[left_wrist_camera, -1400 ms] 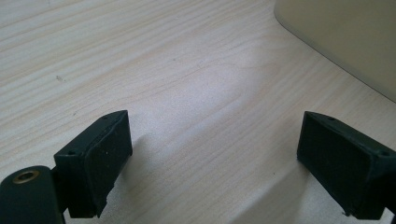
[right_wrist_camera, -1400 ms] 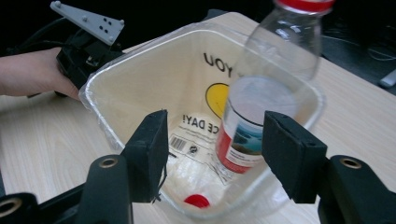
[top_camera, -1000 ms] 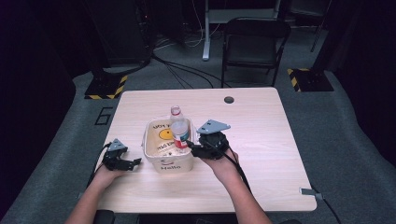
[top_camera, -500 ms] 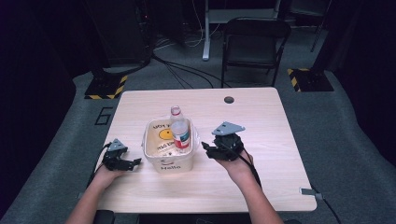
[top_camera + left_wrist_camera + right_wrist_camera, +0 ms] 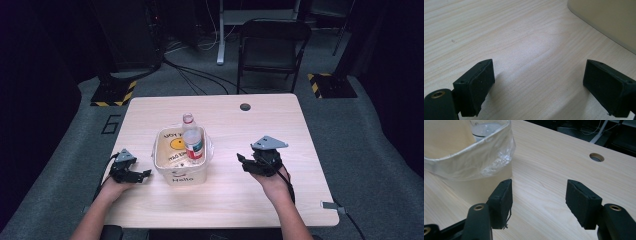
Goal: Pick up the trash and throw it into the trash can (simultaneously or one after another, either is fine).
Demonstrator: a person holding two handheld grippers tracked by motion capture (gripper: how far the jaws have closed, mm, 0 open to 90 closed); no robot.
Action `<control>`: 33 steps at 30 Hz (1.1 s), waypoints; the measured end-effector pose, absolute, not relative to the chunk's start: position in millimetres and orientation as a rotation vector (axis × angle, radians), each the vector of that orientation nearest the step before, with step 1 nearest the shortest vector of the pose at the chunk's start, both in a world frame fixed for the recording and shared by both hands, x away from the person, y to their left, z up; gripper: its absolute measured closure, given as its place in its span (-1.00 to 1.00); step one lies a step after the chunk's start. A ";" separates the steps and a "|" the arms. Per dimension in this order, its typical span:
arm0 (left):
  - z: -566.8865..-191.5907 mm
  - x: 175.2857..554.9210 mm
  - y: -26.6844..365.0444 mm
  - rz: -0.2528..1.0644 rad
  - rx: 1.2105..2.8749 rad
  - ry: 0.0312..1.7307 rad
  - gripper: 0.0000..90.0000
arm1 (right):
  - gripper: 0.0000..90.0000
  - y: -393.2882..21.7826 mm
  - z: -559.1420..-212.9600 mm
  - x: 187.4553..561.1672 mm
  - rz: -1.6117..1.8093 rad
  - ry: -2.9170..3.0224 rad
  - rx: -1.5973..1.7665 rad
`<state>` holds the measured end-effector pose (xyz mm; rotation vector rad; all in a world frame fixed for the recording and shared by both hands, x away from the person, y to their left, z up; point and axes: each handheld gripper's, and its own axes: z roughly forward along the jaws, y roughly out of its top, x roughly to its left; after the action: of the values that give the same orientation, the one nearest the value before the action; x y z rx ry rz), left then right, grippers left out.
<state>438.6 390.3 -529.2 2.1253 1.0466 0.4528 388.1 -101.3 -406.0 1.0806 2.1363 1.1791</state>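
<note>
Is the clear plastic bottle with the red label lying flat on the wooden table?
No, the clear plastic bottle stands upright inside the cream square bin, not on the wooden table.

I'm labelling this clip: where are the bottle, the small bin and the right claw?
bottle (image 5: 193, 144), high view, on its label.
bin (image 5: 181, 175), high view, on its front wall above the word Hello.
right claw (image 5: 539, 202), right gripper view, midway between its open jaws, nothing held.

Light wooden table (image 5: 260, 190) with cable hole (image 5: 245, 106); cream lined bin (image 5: 181, 172) standing left of centre.
</note>
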 end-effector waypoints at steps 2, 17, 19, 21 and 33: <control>-529.2 438.4 390.2 0.453 2.124 1.048 -0.78 | -0.16 -105.4 -409.6 387.4 1.178 2.132 1.093; -530.0 437.8 389.5 0.459 2.116 1.046 -0.78 | -0.21 -160.7 -451.2 383.4 1.145 2.080 1.263; -530.0 437.8 389.5 0.459 2.116 1.046 -0.78 | -0.21 -165.2 -454.4 382.2 1.141 2.070 1.278; -530.0 437.8 389.5 0.459 2.116 1.046 -0.78 | -0.21 -169.5 -457.8 381.2 1.141 2.061 1.295; -529.7 437.6 389.5 0.458 2.119 1.048 -0.78 | -0.23 -184.6 -481.8 378.9 1.113 2.021 1.392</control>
<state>437.6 389.5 -529.7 2.1190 1.0482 0.4582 378.9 -184.6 -481.8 1.3922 2.0206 1.1128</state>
